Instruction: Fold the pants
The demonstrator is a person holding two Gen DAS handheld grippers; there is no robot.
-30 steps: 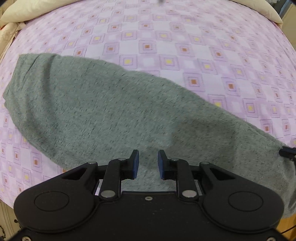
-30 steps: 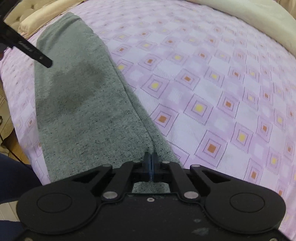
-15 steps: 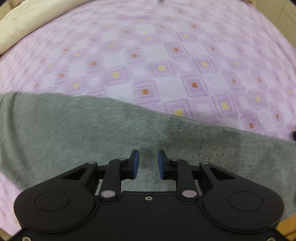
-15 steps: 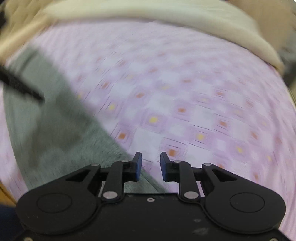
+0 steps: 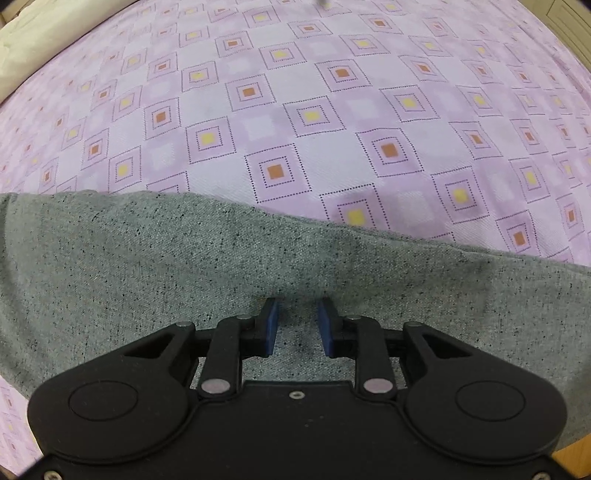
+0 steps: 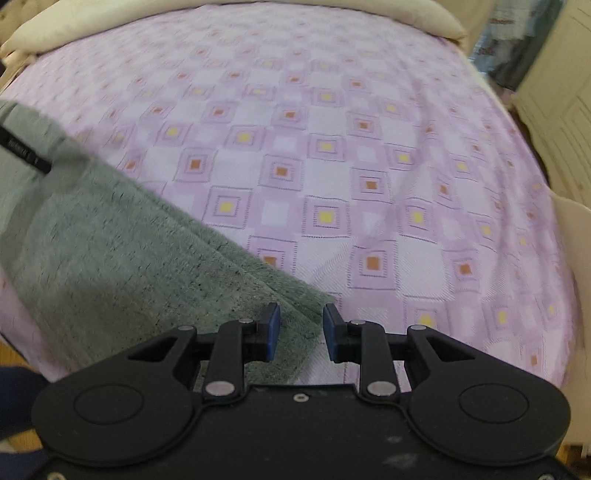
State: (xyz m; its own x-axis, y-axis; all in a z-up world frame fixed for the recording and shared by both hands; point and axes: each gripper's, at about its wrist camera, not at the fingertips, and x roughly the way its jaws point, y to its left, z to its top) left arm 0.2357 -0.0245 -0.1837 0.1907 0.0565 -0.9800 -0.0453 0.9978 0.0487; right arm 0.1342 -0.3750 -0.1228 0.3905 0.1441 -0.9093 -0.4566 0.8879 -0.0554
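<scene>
Left wrist: grey pants (image 5: 184, 277) flat on bedspread (image 5: 332, 110), apparently folded.

The right gripper (image 6: 301, 334) hung with its blue-padded jaws parted, nothing between them, above the near end of the grey pants (image 6: 122, 254). The pants lay as a long strip on the purple checked bedspread (image 6: 369, 166), running from that end away to the left. A black bar (image 6: 22, 151) crossed the cloth at the left edge. A cream pillow (image 6: 258, 7) lined the bed's far side.
</scene>
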